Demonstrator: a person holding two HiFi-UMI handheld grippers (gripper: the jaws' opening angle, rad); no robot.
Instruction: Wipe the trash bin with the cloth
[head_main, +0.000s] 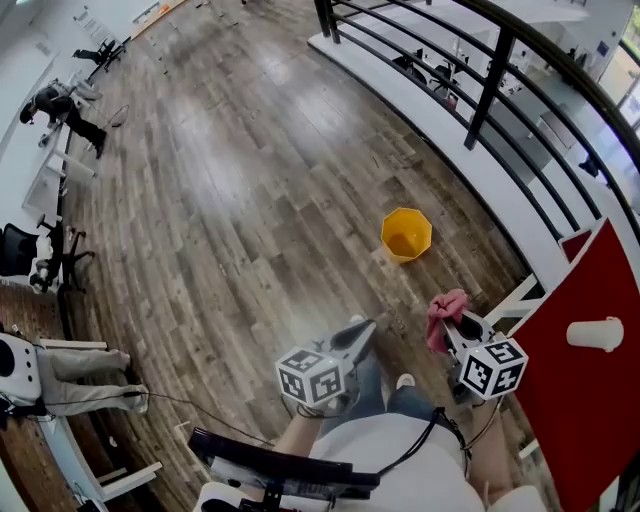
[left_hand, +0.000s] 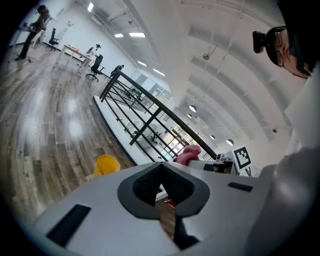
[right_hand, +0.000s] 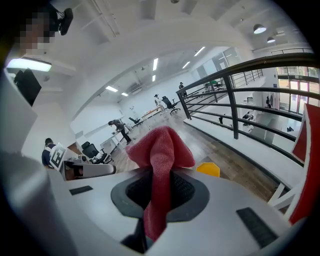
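Head view looks steeply down on the bin (head_main: 406, 234); both gripper views face it low, from nearby.

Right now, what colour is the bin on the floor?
The bin is yellow; head view shows it best.

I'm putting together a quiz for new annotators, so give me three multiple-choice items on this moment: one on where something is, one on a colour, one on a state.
1. Where does the trash bin stand? A on a shelf; B on the wooden floor near the railing; C on a chair.
2. What colour is the trash bin? A blue; B green; C yellow.
3. What is the right tool doing? A shut on the cloth; B open and empty; C shut on the trash bin.

Answers: B, since the head view shows it on the planks beside the railing; C, since its walls are yellow; A, since the right gripper view shows the pink cloth pinched between the jaws.
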